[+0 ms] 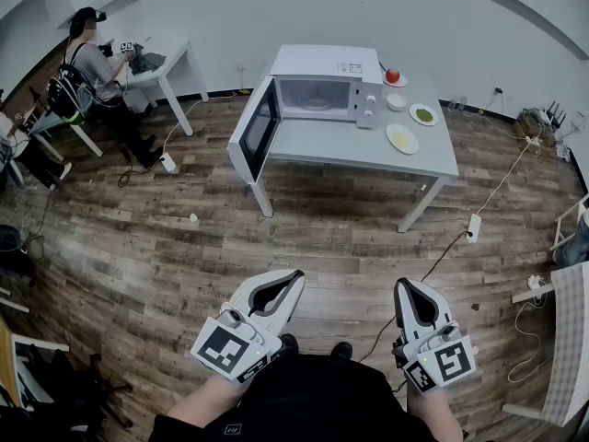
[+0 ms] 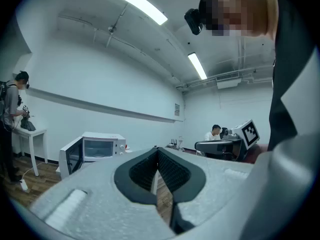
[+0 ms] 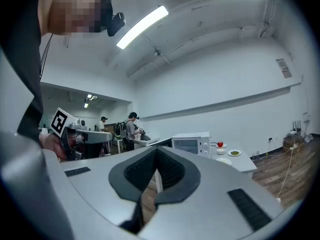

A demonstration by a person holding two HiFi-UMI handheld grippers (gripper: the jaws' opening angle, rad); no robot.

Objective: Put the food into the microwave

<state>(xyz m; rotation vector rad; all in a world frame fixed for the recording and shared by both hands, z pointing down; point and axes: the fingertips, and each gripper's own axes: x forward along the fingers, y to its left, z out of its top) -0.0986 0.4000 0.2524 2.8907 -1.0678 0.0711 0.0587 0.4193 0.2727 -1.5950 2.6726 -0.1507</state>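
Likely light but brittle plate of food (image 1: 402, 138) beside microwave (image 1: 317, 95): grip at rim, level; left gripper (image 1: 295, 277), right gripper (image 1: 404, 286) closed, empty.

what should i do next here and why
Probably walk up to the table: it stands well ahead across the floor, and the left gripper and right gripper are shut and empty. The microwave door is already open, and plates of food sit beside it.
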